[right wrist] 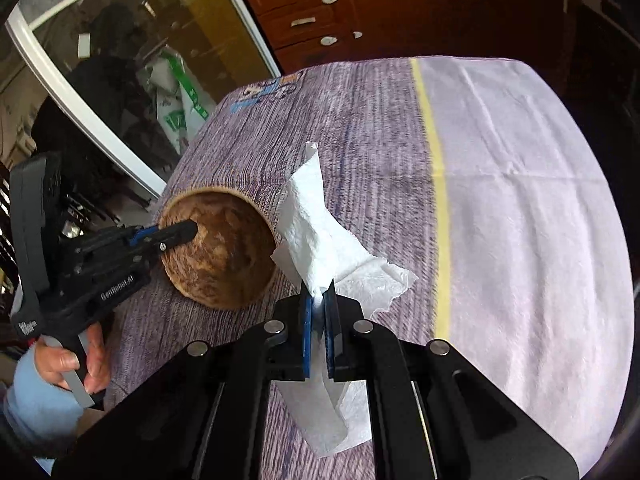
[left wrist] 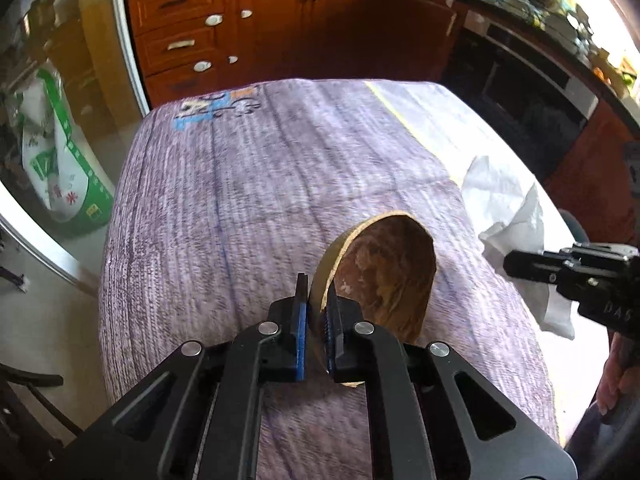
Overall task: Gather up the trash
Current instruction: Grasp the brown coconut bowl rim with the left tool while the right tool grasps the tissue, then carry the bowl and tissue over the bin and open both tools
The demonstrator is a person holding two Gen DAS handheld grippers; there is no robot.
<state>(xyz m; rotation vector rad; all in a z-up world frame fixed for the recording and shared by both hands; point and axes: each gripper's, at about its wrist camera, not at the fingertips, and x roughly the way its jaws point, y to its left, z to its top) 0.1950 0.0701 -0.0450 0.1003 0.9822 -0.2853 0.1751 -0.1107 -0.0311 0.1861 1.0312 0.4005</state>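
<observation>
Reddish wooden kitchen cabinets (left wrist: pixel 280 24) line the top of both views, behind a table under a purple woven cloth (left wrist: pixel 240 208); at lower centre of the left wrist view the left gripper (left wrist: pixel 318 320) is clenched on the rim of a brown coconut-shell bowl (left wrist: pixel 388 276); at lower centre of the right wrist view the right gripper (right wrist: pixel 319 312) pinches a crumpled white paper towel (right wrist: pixel 320 236), just right of the bowl.

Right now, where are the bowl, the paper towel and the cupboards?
bowl (right wrist: pixel 224 256): right wrist view, its brown inside.
paper towel (right wrist: pixel 320 240): right wrist view, its crumpled middle.
cupboards (left wrist: pixel 280 28): left wrist view, a door.
</observation>
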